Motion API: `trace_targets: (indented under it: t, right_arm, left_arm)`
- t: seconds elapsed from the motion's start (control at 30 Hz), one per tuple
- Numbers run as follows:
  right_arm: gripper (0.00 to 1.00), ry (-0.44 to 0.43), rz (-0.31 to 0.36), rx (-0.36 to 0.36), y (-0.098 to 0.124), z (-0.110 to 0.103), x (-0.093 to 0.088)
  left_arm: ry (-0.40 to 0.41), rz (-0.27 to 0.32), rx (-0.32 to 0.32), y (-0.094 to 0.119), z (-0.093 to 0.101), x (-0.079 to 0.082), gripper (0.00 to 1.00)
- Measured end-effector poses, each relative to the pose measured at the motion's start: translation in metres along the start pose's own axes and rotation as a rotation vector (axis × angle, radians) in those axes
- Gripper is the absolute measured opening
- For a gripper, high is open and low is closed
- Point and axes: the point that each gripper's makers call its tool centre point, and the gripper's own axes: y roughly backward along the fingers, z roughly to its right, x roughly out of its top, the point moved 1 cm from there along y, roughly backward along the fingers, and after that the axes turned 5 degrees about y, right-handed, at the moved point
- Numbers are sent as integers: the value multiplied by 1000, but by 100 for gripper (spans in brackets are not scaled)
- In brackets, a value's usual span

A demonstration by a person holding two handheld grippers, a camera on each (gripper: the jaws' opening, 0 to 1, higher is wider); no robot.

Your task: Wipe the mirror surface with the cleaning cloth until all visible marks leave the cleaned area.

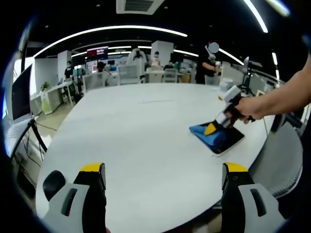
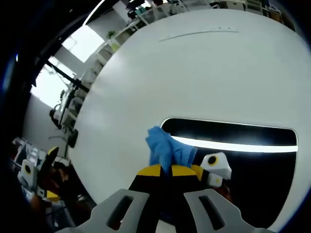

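Observation:
A flat rectangular mirror [image 2: 252,132] with a white rim lies on the white table [image 2: 194,73] and reflects a ceiling light strip. A blue cleaning cloth [image 2: 165,148] sits bunched on its left end. My right gripper [image 2: 166,171] is shut on the cloth and presses it onto the glass. In the left gripper view the mirror [image 1: 234,141] lies near the table's right edge with the cloth [image 1: 214,137] on it, under the right gripper [image 1: 217,127] held by a person's hand. My left gripper [image 1: 163,175] hovers open over the table's near edge, holding nothing.
The round white table [image 1: 136,136] spreads ahead. A grey chair [image 1: 282,158] stands at its right edge, close to the mirror. A monitor [image 1: 22,94] on a stand is at the left. Desks, chairs and several people occupy the office behind.

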Motion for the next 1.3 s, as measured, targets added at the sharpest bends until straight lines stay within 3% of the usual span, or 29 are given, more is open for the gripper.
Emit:
trace_targets:
  t: [0.63,1.3]
  right_arm:
    - [0,16,-10,-30,17,27,-8]
    - [0,4,-17,-80,40,71,-17]
  left_arm:
    - [-26,-16,0,4,6,-5,100]
    - [-9,16,-9,10,9,8,100]
